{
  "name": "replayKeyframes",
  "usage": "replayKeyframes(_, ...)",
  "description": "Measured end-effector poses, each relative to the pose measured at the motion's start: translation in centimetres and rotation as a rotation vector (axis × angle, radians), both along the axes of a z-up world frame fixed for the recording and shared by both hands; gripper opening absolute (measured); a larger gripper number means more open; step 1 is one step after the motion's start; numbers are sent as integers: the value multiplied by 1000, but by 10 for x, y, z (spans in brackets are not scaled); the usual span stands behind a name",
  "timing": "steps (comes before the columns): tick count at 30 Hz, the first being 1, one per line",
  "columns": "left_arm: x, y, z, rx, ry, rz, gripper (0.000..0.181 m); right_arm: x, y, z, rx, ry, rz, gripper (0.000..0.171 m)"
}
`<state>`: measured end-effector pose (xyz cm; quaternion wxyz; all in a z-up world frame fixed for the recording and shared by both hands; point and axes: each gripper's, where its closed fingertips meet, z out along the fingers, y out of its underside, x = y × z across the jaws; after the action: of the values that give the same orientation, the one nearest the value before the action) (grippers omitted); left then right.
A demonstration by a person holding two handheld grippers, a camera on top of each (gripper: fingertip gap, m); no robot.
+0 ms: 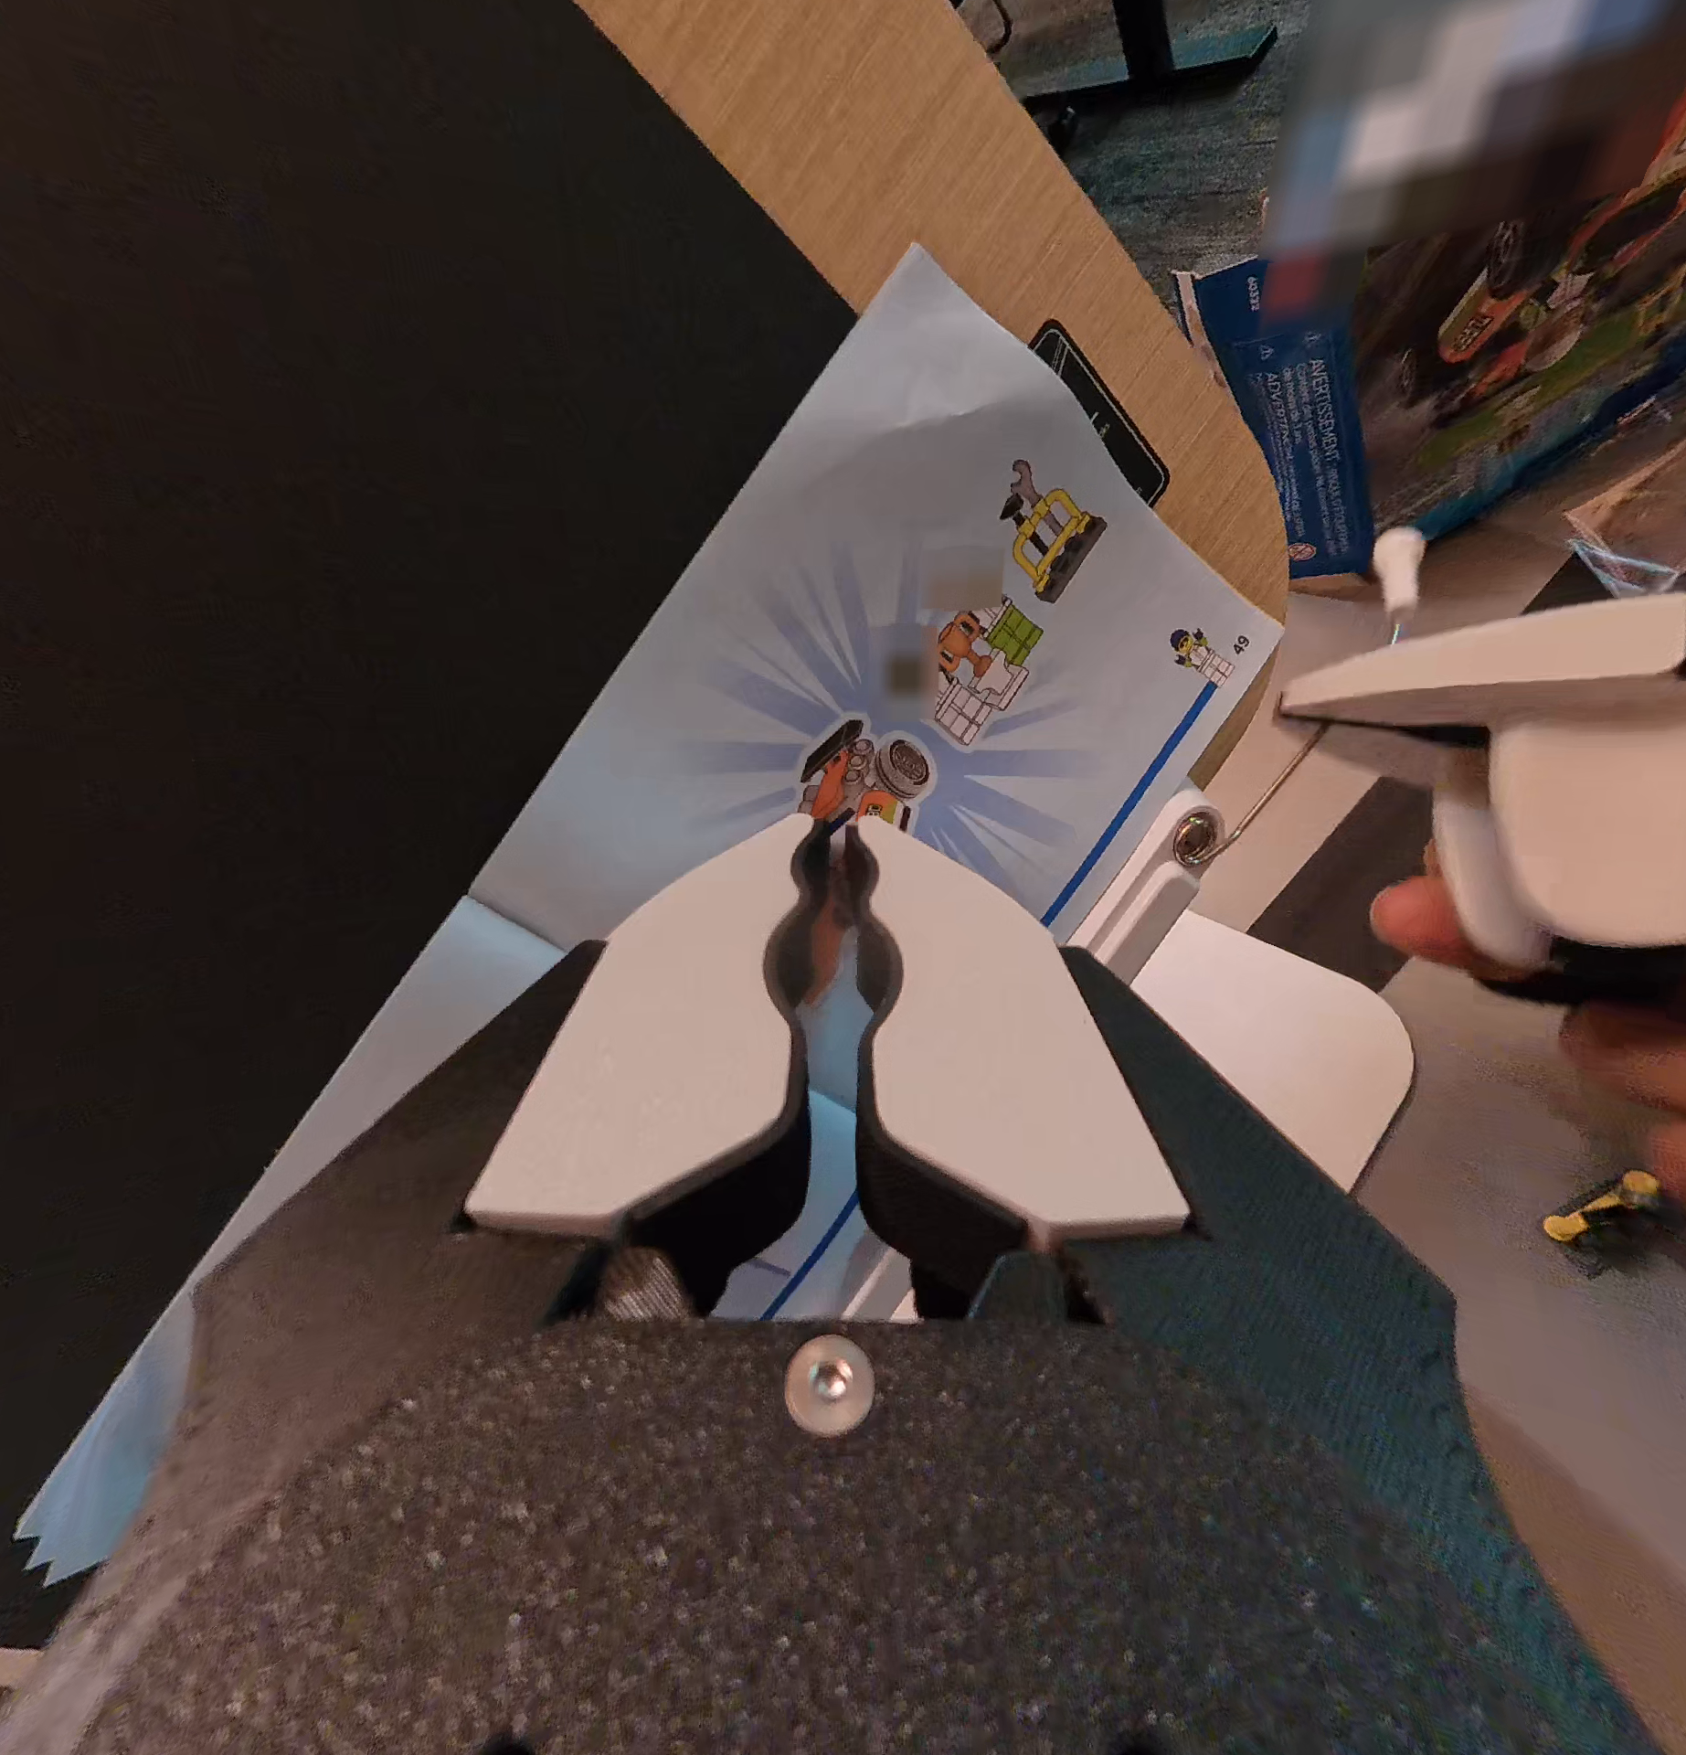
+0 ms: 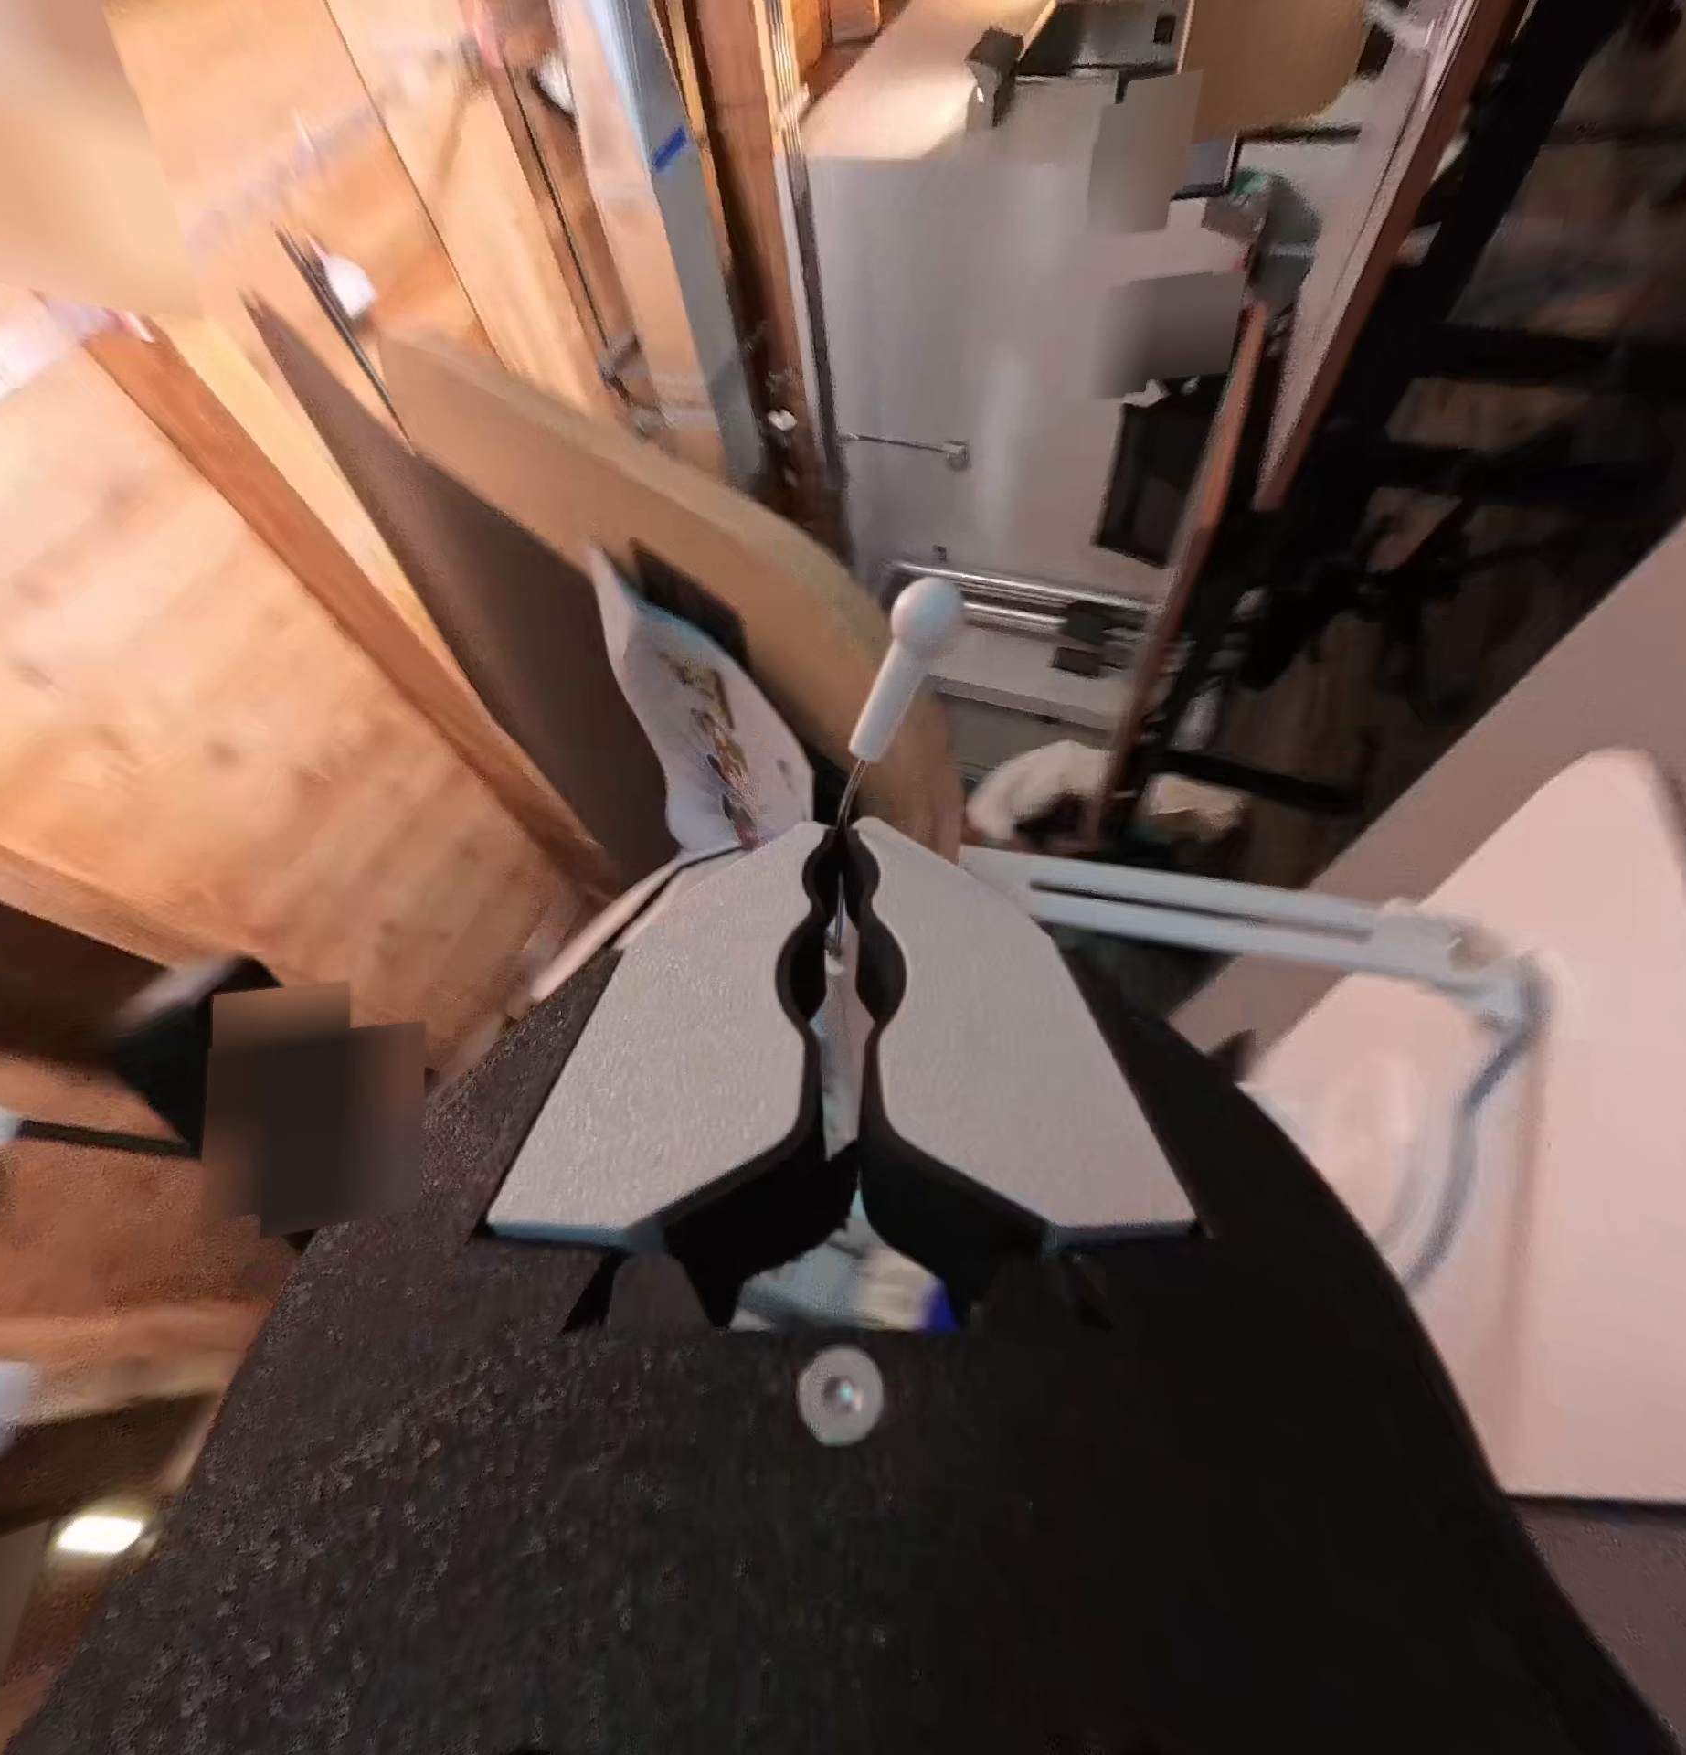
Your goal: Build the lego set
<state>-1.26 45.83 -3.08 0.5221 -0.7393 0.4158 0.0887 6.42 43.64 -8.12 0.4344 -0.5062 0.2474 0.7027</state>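
Note:
The instruction booklet (image 1: 820,570) stands open against a white book stand (image 1: 1266,1045). My left gripper (image 1: 834,836) is shut on the open page at its lower middle. The page shows bent in the right wrist view (image 2: 715,741). My right gripper (image 2: 843,836) is shut on the thin metal wire (image 2: 853,788) of the stand's page-holder arm, just below its white knob (image 2: 924,617). In the left wrist view the right gripper (image 1: 1294,703) is at the page's right edge, with the knob (image 1: 1397,556) above it.
A lego box (image 1: 1532,380) stands at the back right. A small yellow and black lego piece (image 1: 1603,1206) lies on the grey table near a hand (image 1: 1627,1045). A black panel (image 1: 298,570) and a wooden board (image 1: 867,142) are behind the booklet. The gap from one gripper's tips to the other's is roughly 10 cm.

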Motion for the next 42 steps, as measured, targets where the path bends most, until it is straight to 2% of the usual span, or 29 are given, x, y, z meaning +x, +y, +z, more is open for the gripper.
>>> replayKeyframes(2, 0, 0, 0, 1, -6, -2, 2, 0, -3, 9, 61, -248, -60, 0)
replayKeyframes(5, 0, -1, 0, 0, -13, 2, 2, -1, -4, 15, 110, -472, -118, 0)
replayKeyframes(9, -1, -1, 1, 18, 19, 0, 0, -9, -5, 30, 265, -928, -263, 2)
replayKeyframes(12, 0, -2, 1, 3, 13, -8, 0, -17, 0, 37, 360, -1239, -269, 3)
replayKeyframes(14, 0, -3, 0, -9, -9, -15, 2, -22, 4, 39, 404, -1365, -246, 3)
replayKeyframes(19, 1, -3, -2, -11, -16, -15, 6, -25, 12, 37, 362, -1354, -175, 3)
replayKeyframes(23, 2, -6, -3, -26, -12, -20, 9, -21, 7, 40, 364, -1326, -191, 5)
replayKeyframes(27, 6, -20, 13, 4, -87, -66, 22, -4, -24, 54, 417, -1286, -212, 21)
replayKeyframes(30, 4, -49, 30, 37, -175, -111, 21, 30, -62, 55, 456, -1363, -275, 21)
replayKeyframes(32, 2, -76, 27, 13, -240, -152, 21, 54, -88, 49, 448, -1396, -291, 20)
replayKeyframes(36, -2, -133, -6, -97, -379, -219, 19, 79, -136, 28, 410, -1417, -259, 19)
replayKeyframes(39, 0, -188, -32, -211, -570, -282, 18, 72, -162, 7, 404, -1419, -224, 18)
replayKeyframes(42, -4, -239, -51, -239, -717, -301, 17, 61, -185, -12, 401, -1427, -254, 18)
